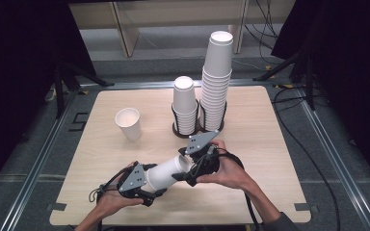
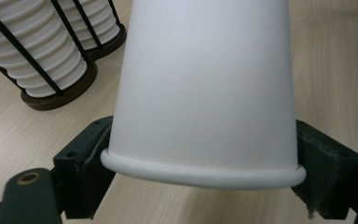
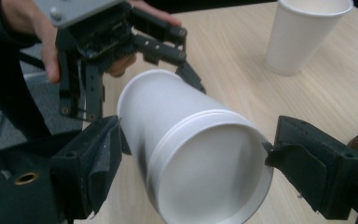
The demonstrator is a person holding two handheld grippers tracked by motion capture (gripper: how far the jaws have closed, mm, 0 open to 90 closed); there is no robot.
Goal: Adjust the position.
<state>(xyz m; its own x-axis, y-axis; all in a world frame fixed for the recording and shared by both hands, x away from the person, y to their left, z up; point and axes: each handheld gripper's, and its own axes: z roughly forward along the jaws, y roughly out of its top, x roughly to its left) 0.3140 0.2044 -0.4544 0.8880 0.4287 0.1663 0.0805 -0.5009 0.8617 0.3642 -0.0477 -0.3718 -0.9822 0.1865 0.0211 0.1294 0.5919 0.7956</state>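
Two tools (image 1: 147, 185) (image 1: 195, 168) (both) around cups (image 1: 166, 172)

Left gripper (image 1: 147, 179) clamped; right gripper (image 1: 192, 166) agape

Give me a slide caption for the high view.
Two hand-held grippers hold nested paper cups between them over a table.

Cups (image 2: 205, 88) look like matt white paper w/ smooth walls & rolled rims, worktop (image 1: 265, 130) pale wood-grain laminate w/ slight sheen, holder base (image 2: 60, 95) dark wood w/ thin black wire bars, hand-held gripper (image 3: 186, 163) matt black plastic, scuffed
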